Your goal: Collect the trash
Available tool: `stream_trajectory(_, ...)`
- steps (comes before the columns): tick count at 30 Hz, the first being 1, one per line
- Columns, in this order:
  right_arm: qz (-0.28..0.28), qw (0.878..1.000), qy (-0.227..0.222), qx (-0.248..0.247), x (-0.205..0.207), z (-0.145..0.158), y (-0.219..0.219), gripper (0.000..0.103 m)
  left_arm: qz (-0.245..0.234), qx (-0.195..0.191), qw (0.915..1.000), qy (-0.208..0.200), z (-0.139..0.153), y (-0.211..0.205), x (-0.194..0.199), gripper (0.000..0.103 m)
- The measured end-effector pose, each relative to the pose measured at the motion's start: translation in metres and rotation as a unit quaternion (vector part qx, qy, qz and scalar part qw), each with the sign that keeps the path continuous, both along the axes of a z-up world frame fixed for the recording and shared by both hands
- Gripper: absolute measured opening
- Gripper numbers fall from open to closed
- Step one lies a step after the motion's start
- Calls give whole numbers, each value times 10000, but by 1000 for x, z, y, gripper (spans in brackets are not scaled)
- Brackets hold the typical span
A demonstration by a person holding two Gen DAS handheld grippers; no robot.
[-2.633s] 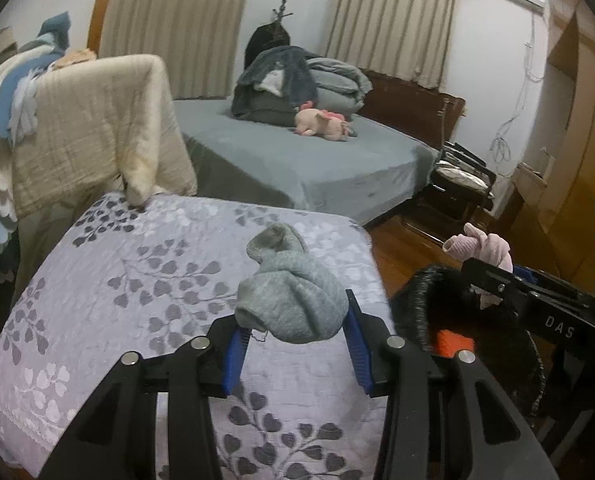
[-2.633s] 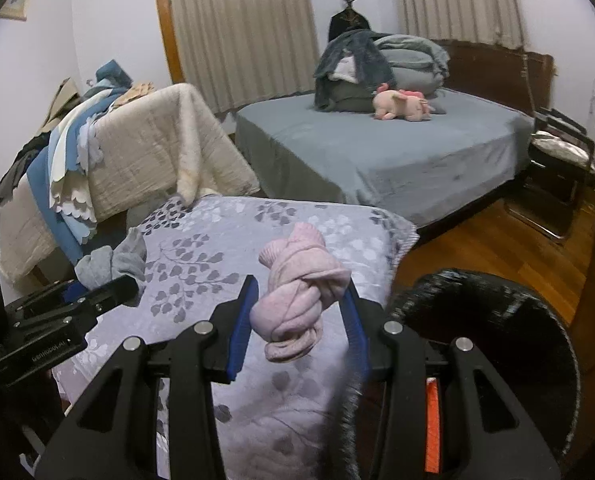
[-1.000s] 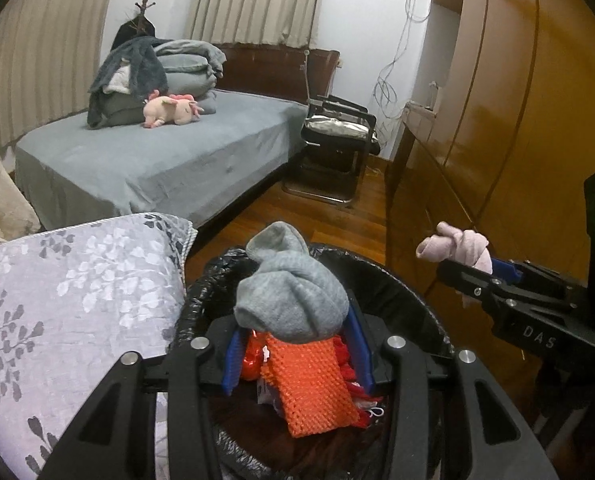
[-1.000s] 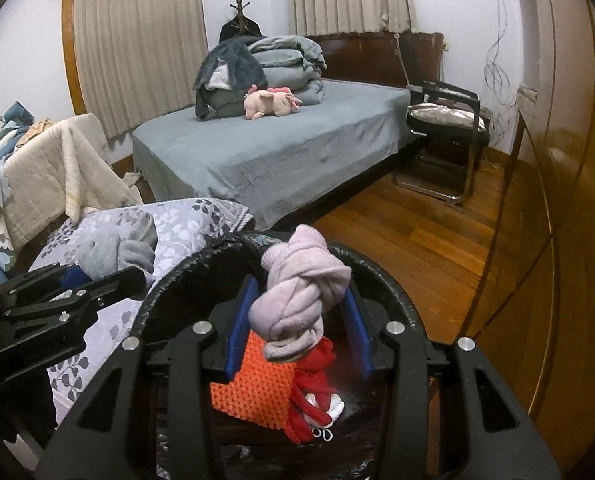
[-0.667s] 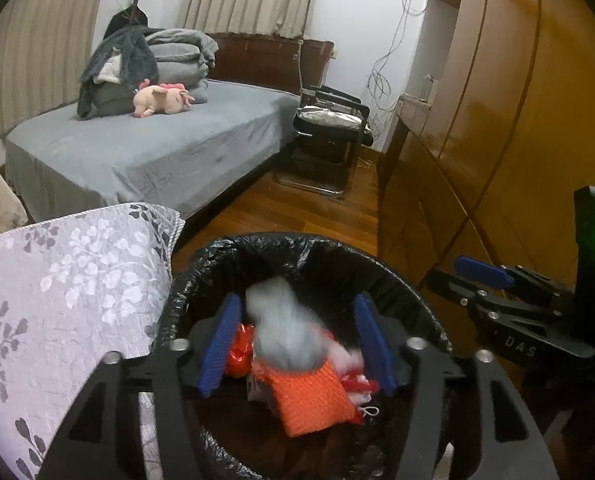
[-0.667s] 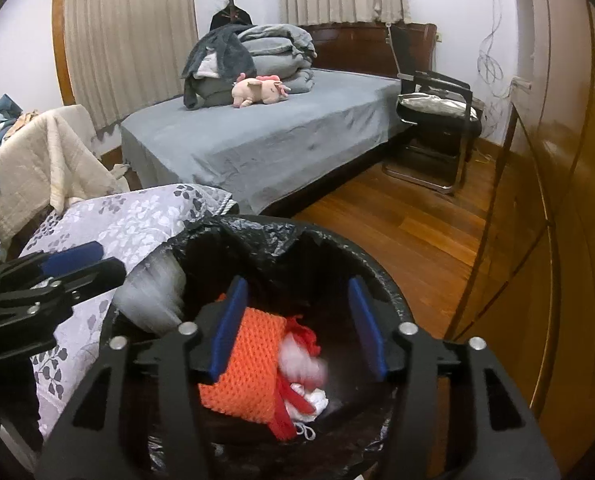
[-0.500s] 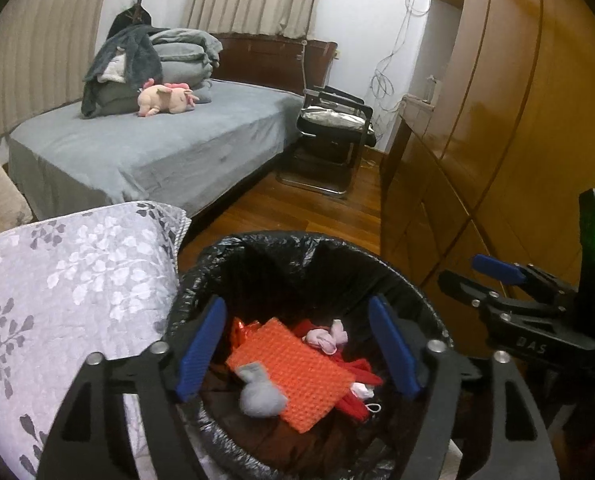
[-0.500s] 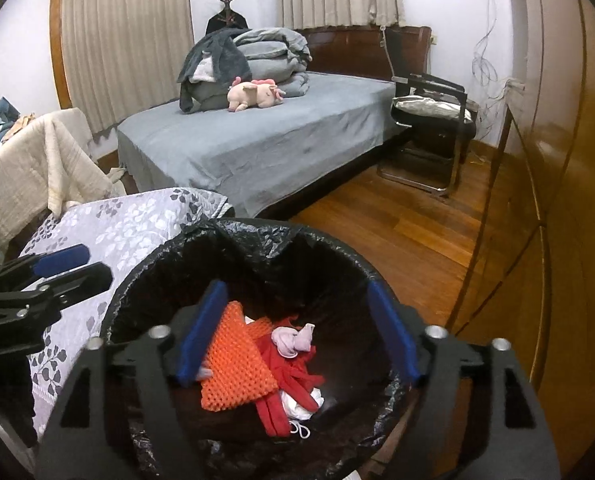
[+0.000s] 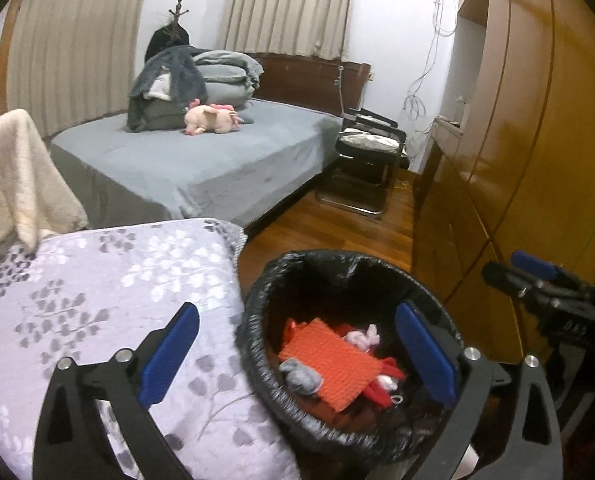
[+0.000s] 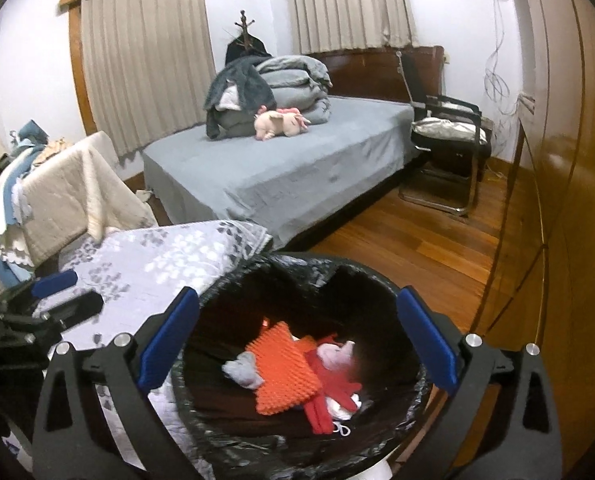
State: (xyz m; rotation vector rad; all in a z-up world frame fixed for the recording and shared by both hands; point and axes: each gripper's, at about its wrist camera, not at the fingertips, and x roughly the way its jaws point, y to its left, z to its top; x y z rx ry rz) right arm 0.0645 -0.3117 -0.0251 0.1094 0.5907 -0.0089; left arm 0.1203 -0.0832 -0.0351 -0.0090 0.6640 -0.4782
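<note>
Now, left wrist view: the left hand-held gripper (image 9: 293,356) has just been opening; jaws stand at full spread, nothing between the pads. It hangs over the near rim of the black-bagged trash bin (image 9: 257,312), which stands just beside the floral quilt (image 9: 109,272). The grey sock bundle (image 9: 300,376) lies in the bin against the orange mesh piece (image 9: 331,362); the pink sock bundle (image 9: 362,337) sits beyond it. Judgement: both are light, soft, non-slippery, not fragile; a pinch across the bulky middle would hold. The grey bundle's long axis runs roughly across the frame.

Right wrist view: the right hand-held gripper (image 10: 297,344) has likewise just been opening, fully spread and empty, above the bin mouth. The pink bundle is blurred; its axis cannot be told.
</note>
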Motion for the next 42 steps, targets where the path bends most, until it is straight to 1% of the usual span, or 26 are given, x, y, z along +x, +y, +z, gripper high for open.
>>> stream_trajectory(7,5,10000,-42,-81,-15,19,16,98,216,71,9997,50,10,18,-24,97)
stream_trajectory(13,68,9997,-92,-228,-30,31,30,98,289,88,9995,-115,25,20,-45,97)
stream_trajectory(21,184,9992,-210,-276,-46,43,40,98,322,-7,9991,-276,44,24,-63,97)
stream_trajectory(30,363,9980,-391,-344,-58,56,54,98,441,-88,9981,-430,57,32,-77,97)
stream_trajectory(42,478,9970,-476,-368,-61,59,65,98,514,-111,9971,-559,67,40,-85,97)
